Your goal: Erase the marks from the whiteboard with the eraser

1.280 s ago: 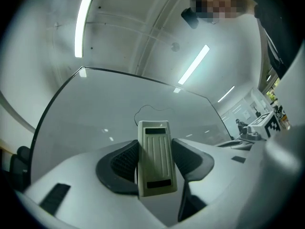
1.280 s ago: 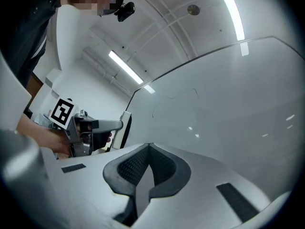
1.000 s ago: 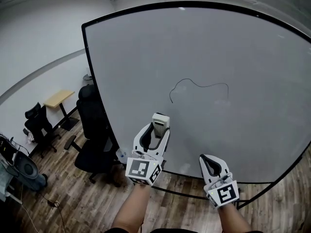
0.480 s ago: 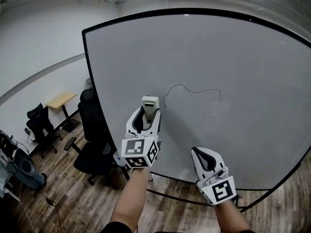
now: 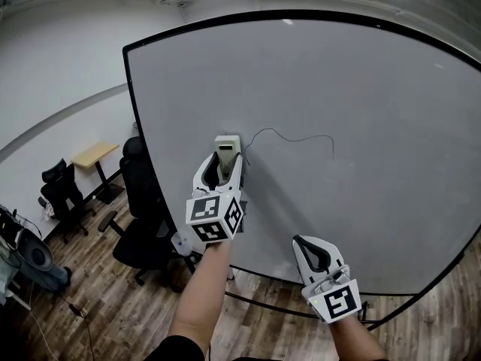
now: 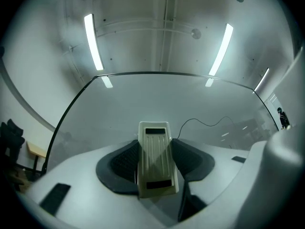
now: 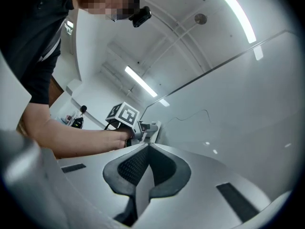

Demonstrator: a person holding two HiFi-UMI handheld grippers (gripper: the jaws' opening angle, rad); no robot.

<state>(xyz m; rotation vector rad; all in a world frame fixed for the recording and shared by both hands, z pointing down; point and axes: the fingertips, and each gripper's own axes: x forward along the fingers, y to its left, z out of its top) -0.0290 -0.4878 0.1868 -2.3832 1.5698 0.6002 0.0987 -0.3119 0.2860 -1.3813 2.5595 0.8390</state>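
A large whiteboard [image 5: 361, 89] fills the head view, with one thin black line [image 5: 289, 138] drawn near its middle. My left gripper [image 5: 223, 165] is raised in front of the board and shut on a cream eraser [image 5: 227, 148], whose top end sits just left of the line's left tip. In the left gripper view the eraser [image 6: 155, 157] stands between the dark pads, with the line [image 6: 205, 123] to its upper right. My right gripper [image 5: 310, 252] hangs lower, shut and holding nothing, apart from the board.
Black office chairs [image 5: 143, 201] stand left of the board, with a small wooden table [image 5: 94, 155] and another chair [image 5: 56, 190] farther left. The floor [image 5: 105, 307] is wood planks. The board's black frame [image 5: 128, 89] runs down its left edge.
My left gripper has risen with the eraser, from below the line to level with the line's left end. The right gripper has barely moved.
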